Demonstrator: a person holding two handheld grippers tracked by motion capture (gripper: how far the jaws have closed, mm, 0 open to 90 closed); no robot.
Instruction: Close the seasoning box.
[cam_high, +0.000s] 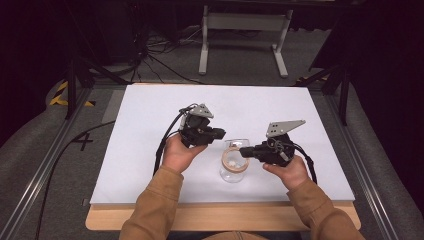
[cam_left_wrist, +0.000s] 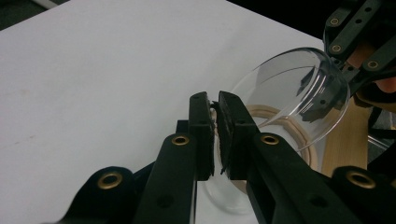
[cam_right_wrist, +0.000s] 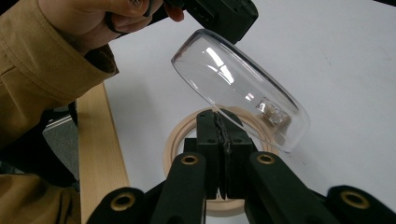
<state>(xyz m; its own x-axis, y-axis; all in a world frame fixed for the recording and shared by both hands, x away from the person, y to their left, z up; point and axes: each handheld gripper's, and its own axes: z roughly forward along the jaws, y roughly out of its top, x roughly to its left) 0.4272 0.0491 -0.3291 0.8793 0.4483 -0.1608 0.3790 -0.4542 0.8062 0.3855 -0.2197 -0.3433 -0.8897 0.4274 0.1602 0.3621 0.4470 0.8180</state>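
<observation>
Sleeves frame both hand-held grippers: left hand-held gripper (cam_left_wrist: 215, 135) and right hand-held gripper (cam_right_wrist: 224, 140) pinch the clear dome (cam_high: 234, 159) over its wooden ring (cam_right_wrist: 180, 135), surface's (cam_high: 150, 130) five o'clock; lift evenly, I'd say

On the surface (cam_high: 150, 130), near its front edge, stands a glass jar (cam_high: 233, 170) with a wooden ring (cam_high: 234, 161) on its mouth. The left gripper (cam_high: 220, 134) is behind and left of it, the right gripper (cam_high: 244, 151) just right; a clear lid (cam_right_wrist: 240, 88) tilts above the ring.
</observation>
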